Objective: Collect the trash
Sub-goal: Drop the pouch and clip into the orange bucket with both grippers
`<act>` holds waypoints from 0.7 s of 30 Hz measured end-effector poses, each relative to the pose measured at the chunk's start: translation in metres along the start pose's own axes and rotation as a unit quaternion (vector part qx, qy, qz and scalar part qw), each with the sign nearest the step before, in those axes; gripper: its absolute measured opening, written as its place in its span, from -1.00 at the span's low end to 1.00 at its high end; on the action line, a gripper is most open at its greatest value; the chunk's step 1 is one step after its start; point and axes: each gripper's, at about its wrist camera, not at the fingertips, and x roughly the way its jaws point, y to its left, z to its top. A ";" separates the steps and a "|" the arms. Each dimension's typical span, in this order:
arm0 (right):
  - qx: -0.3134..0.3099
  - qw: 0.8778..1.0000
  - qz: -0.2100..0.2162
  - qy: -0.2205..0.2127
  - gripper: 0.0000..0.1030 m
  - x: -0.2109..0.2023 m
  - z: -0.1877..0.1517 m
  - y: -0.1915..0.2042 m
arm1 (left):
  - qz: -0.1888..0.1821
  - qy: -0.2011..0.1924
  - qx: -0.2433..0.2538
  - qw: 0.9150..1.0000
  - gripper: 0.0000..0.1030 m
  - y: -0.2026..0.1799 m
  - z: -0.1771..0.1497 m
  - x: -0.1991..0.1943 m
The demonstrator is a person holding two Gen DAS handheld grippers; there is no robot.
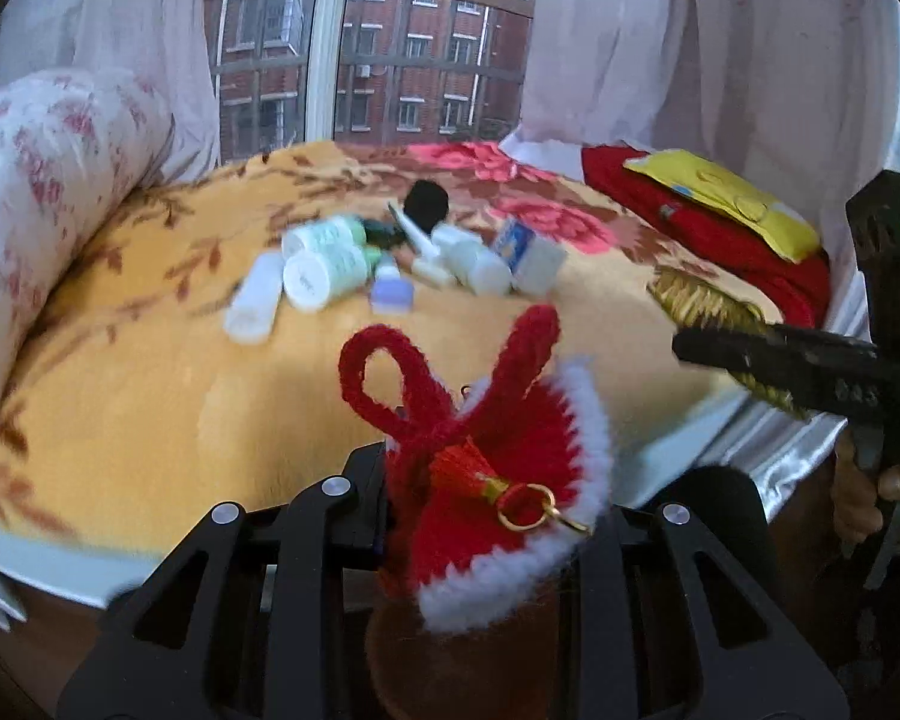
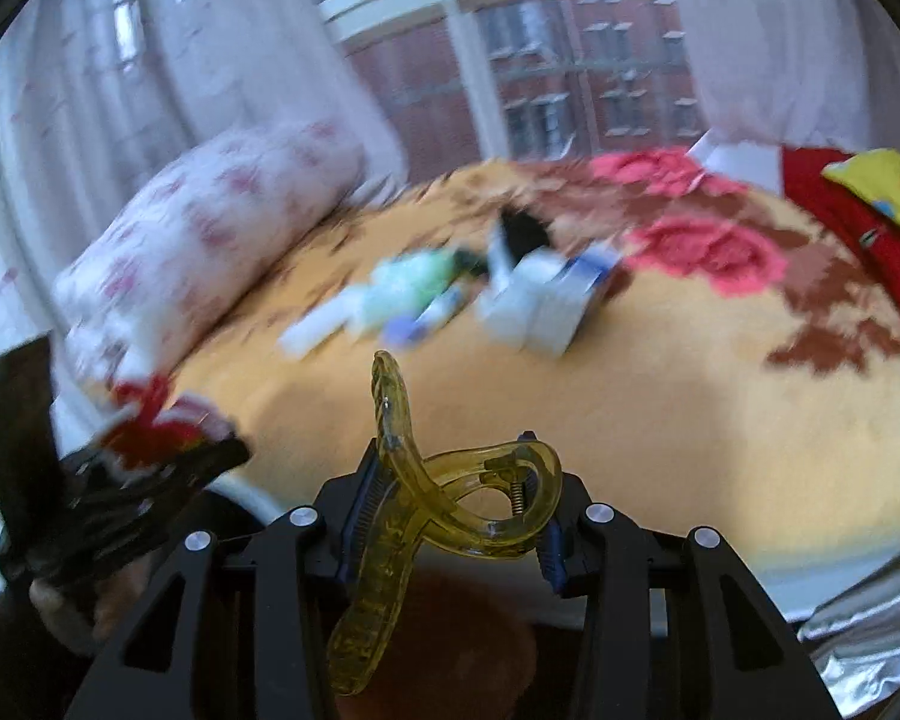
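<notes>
Left gripper (image 1: 486,480) clamps red knitted pouch (image 1: 498,480) | right gripper (image 2: 444,498) clamps yellow hair claw (image 2: 426,510) | floral blanket (image 1: 150,390), curtained window (image 1: 366,60)

At lower centre the left gripper (image 1: 486,516) clamps a red knitted pouch (image 1: 510,480) with white trim. At right the right gripper (image 1: 708,354) carries a yellow clip (image 1: 696,300). Bottles (image 1: 324,270) cluster mid-frame on the floral blanket (image 1: 150,396).
</notes>
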 end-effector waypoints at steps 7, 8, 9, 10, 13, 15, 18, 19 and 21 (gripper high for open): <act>-0.017 0.989 -0.030 0.146 -0.15 0.040 -0.082 0.020 | -0.015 0.149 -0.018 0.989 -0.49 0.001 -0.069 0.051; -0.018 0.986 -0.035 0.163 -0.15 0.047 -0.090 0.021 | -0.018 0.163 -0.024 0.986 -0.49 0.003 -0.074 0.058; -0.018 0.984 -0.036 0.173 -0.15 0.053 -0.096 0.023 | -0.015 0.172 -0.027 0.985 -0.48 0.004 -0.076 0.063; -0.016 0.982 -0.035 0.183 -0.15 0.059 -0.100 0.022 | -0.015 0.183 -0.028 0.983 -0.48 0.004 -0.079 0.066; -0.005 0.975 -0.034 0.221 -0.14 0.082 -0.113 0.020 | -0.011 0.225 -0.039 0.974 -0.22 0.005 -0.090 0.082; -0.005 0.970 -0.033 0.242 -0.04 0.096 -0.120 0.020 | -0.006 0.258 -0.050 0.965 0.19 0.009 -0.097 0.095; -0.008 0.966 -0.042 0.253 0.40 0.107 -0.125 0.019 | -0.009 0.277 -0.058 0.959 0.37 0.011 -0.101 0.104; -0.006 0.966 -0.041 0.254 0.40 0.108 -0.125 0.018 | -0.008 0.280 -0.058 0.958 0.37 0.011 -0.102 0.105; 0.005 0.967 -0.038 0.253 0.40 0.108 -0.123 0.014 | -0.007 0.281 -0.061 0.958 0.37 0.011 -0.102 0.107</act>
